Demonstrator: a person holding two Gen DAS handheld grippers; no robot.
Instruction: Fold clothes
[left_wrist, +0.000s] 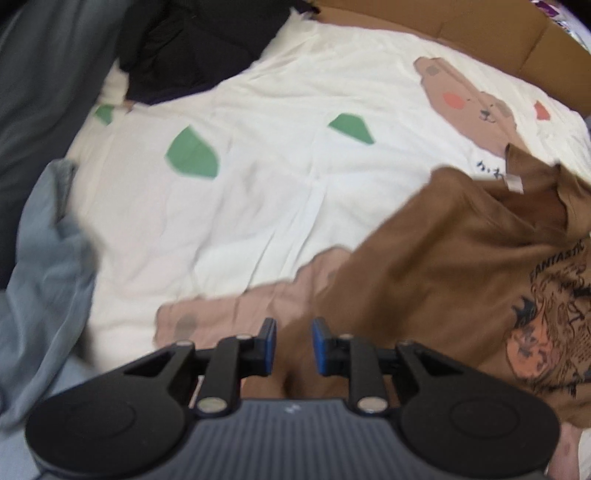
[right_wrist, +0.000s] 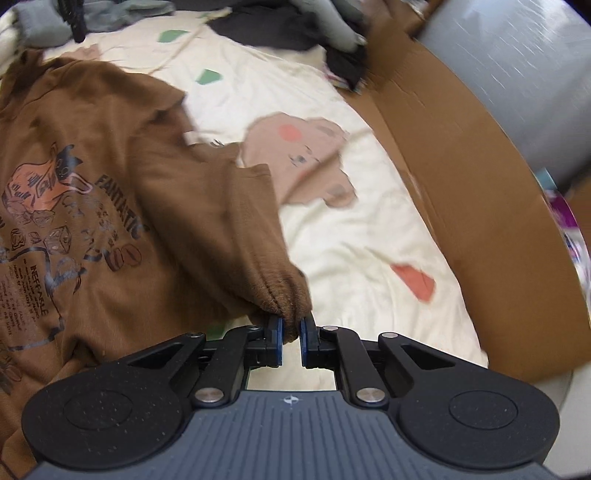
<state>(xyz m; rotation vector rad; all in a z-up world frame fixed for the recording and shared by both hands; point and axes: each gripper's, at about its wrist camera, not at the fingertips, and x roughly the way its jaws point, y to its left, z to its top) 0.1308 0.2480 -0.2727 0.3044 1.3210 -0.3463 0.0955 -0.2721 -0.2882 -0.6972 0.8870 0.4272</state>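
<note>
A brown printed T-shirt (right_wrist: 92, 192) lies rumpled on a cream bedsheet with bear and leaf prints (right_wrist: 351, 229). My right gripper (right_wrist: 291, 334) is shut on the bunched end of the shirt's sleeve and holds it low over the sheet. In the left wrist view the same shirt (left_wrist: 443, 266) lies at the right. My left gripper (left_wrist: 294, 345) is open just above the shirt's near edge, and brown cloth shows between its blue pads (left_wrist: 318, 343) without being clamped.
A grey-blue garment (left_wrist: 44, 258) is heaped at the left and dark clothes (left_wrist: 192, 44) lie at the far end. A brown cardboard wall (right_wrist: 461, 184) runs along the sheet's right side, with a grey surface (right_wrist: 517, 66) beyond it.
</note>
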